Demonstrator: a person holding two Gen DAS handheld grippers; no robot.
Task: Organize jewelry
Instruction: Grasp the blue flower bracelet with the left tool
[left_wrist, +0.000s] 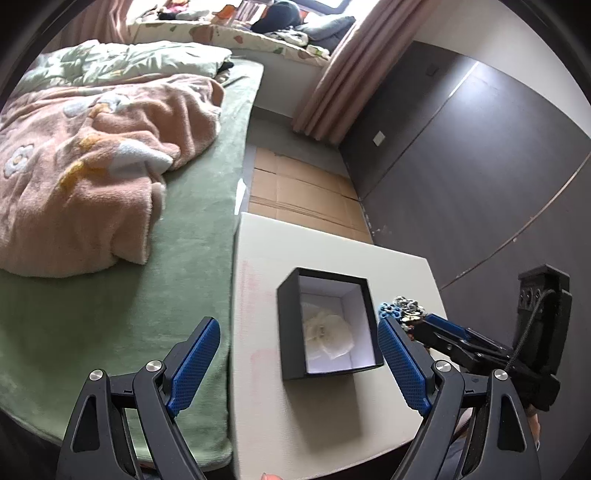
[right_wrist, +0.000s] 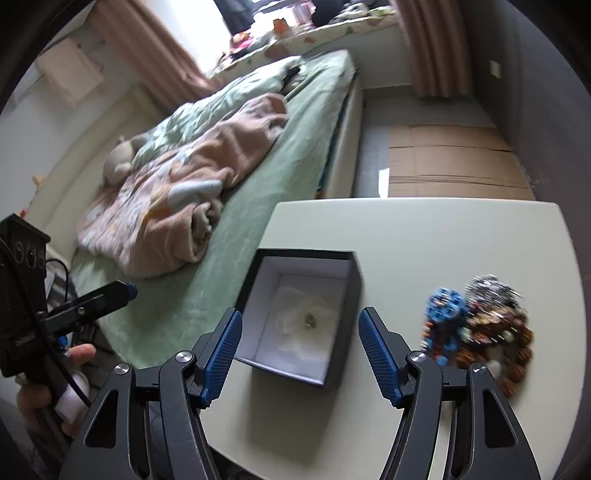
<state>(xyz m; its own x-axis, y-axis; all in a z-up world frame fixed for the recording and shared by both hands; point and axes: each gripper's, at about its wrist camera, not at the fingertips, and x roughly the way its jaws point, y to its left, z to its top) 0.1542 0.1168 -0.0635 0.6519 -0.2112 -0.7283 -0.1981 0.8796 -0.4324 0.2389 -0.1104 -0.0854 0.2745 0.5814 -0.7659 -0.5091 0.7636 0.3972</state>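
The jewelry pile (right_wrist: 480, 325) lies on the surface (right_wrist: 424, 236) near its right edge, just beside the open black box (right_wrist: 303, 317) and to the right of the right tool (right_wrist: 299, 343), whose jaws stand wide and hold nothing. The right tool is the nearer one; the pile sits off its axis, so the coming move would call for a shift toward the right edge. The left tool (left_wrist: 299, 354) is likewise wide and empty, held over the surface's bed-side edge. The pile is a blurred tangle of brown beads, a silvery cluster and a blue openwork piece. The box is rigid, rectangular, white-lined, its long axis running away from the tools, with a soft white flower-like item (right_wrist: 306, 321) inside.
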